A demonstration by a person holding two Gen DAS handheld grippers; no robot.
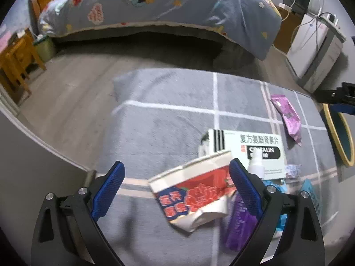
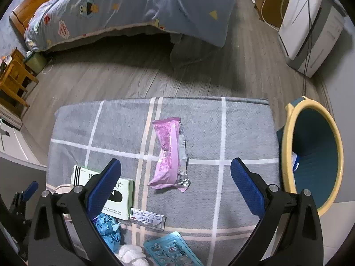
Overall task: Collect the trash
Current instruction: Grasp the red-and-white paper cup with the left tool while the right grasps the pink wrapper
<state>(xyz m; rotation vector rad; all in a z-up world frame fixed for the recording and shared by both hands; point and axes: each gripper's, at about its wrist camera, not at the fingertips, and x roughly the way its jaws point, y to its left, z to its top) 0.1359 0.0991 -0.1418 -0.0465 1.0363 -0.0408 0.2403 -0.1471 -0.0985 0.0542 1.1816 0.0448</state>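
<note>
Trash lies on a grey checked rug (image 1: 168,119) (image 2: 244,133). My left gripper (image 1: 177,190) is open above a torn red-and-white flowered carton (image 1: 195,190), which lies between its blue fingers, untouched. Behind it are a pale green medicine box (image 1: 250,150) (image 2: 124,199), a small white bottle (image 1: 256,166) and a purple wrapper (image 1: 237,223). My right gripper (image 2: 176,186) is open over a pink wrapper (image 2: 168,153) (image 1: 288,115). A teal bin with a yellow rim (image 2: 310,155) (image 1: 339,137) stands off the rug's right edge.
Nearer me lie crumpled blue paper (image 2: 108,228), a small foil sachet (image 2: 148,218), a blister pack (image 2: 173,250) and white tissue (image 2: 131,255). A bed with a blue quilt (image 1: 155,4) spans the back. Wooden furniture (image 1: 15,62) stands left, a white appliance (image 2: 306,28) right.
</note>
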